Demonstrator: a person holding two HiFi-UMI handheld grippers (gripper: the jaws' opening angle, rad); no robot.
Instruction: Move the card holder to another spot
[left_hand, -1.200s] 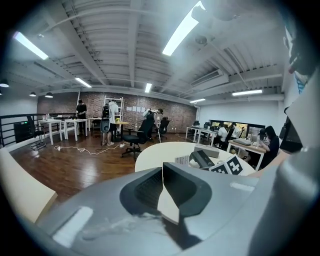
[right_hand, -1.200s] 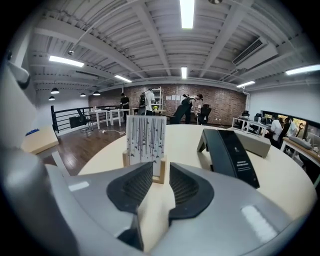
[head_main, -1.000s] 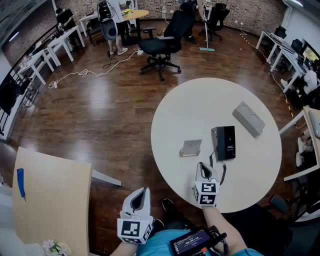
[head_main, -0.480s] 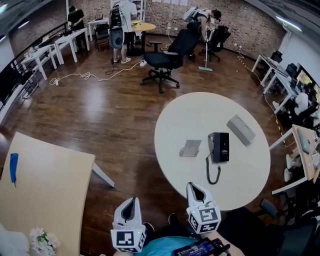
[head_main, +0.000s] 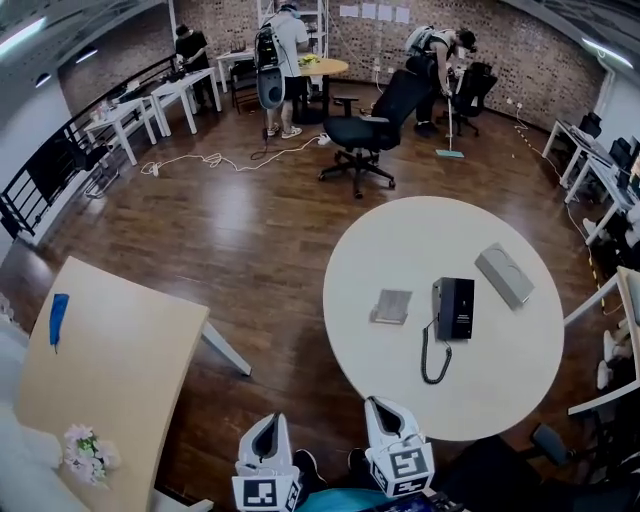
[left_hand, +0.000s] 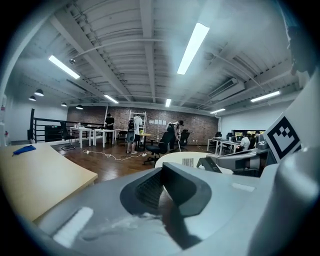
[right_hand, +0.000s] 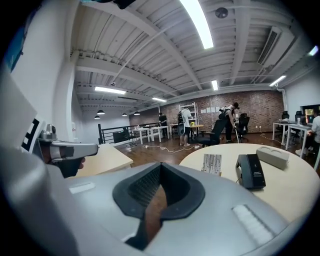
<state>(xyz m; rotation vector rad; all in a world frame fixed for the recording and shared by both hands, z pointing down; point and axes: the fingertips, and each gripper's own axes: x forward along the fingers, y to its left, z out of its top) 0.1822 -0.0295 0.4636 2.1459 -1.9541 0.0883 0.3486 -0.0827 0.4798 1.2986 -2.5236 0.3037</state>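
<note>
The card holder (head_main: 391, 306), a small grey stand with a striped card face, sits left of centre on the round white table (head_main: 400, 240); the right gripper view shows the card holder (right_hand: 212, 164) upright. Right of it lies a black desk phone (head_main: 454, 308) with its cord trailing toward me. My left gripper (head_main: 266, 426) and right gripper (head_main: 379, 409) hang at the bottom edge, both off the table and short of its near rim. Both are shut and empty, with the right gripper (right_hand: 159, 172) aimed at the table and the left gripper (left_hand: 162, 172) aimed past its left side.
A grey box (head_main: 504, 274) lies at the table's right. A wooden table (head_main: 110, 370) stands to the left with a blue item (head_main: 57, 318) and flowers (head_main: 85, 455). A black office chair (head_main: 368, 130) and people (head_main: 280, 50) are beyond, and a white cable (head_main: 210, 160) runs over the floor.
Both grippers have drawn back toward me. The right one has left the table top near the phone cord and now hangs off the near rim. The card holder has not moved.
</note>
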